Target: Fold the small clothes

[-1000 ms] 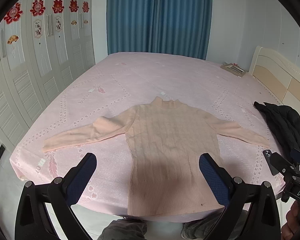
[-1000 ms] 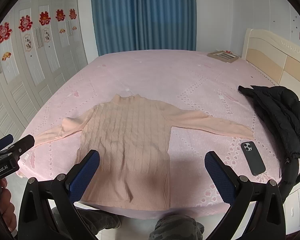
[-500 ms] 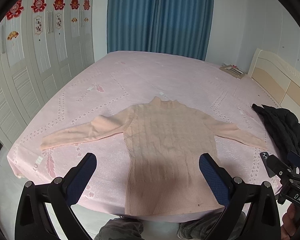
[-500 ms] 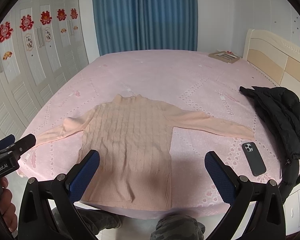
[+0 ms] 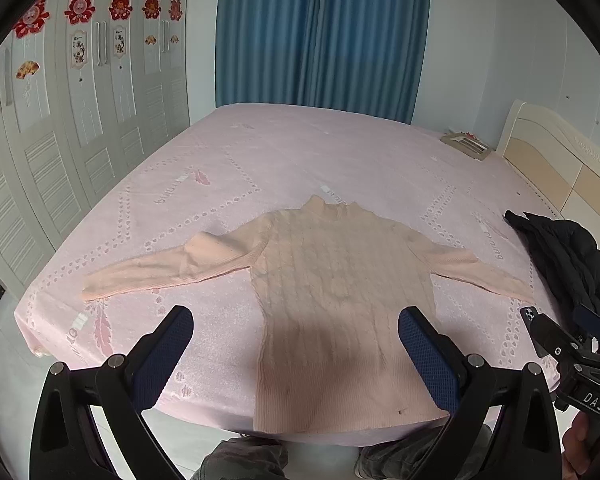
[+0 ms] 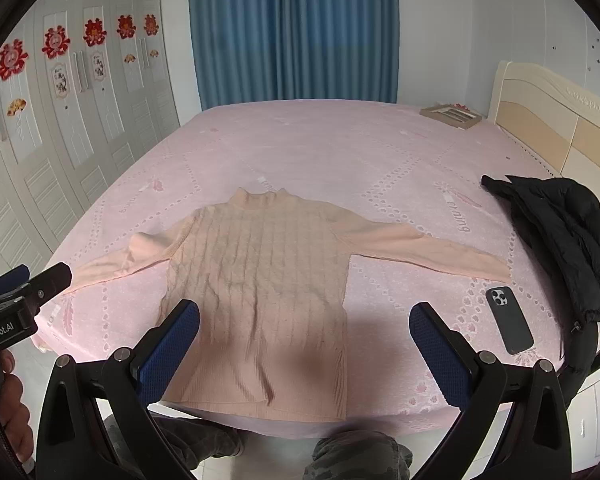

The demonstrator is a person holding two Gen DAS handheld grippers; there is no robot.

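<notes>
Both grippers, left (image 5: 295,344) and right (image 6: 305,338), hung with jaws wide and empty before the sweater (image 5: 340,304), which lay hem nearest, collar away, sleeves outspread on the bed (image 5: 300,152)

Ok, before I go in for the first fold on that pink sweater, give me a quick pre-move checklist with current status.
1. Sweater lying flat, both sleeves spread: ok.
2. Left gripper open and empty: ok.
3. Right gripper open and empty: ok.
4. Phone clear of the right sleeve cuff: ok, but close.
5. Black jacket off the sweater: ok.
6. Hem fully on the bed: cannot tell, it sits at the edge.
</notes>
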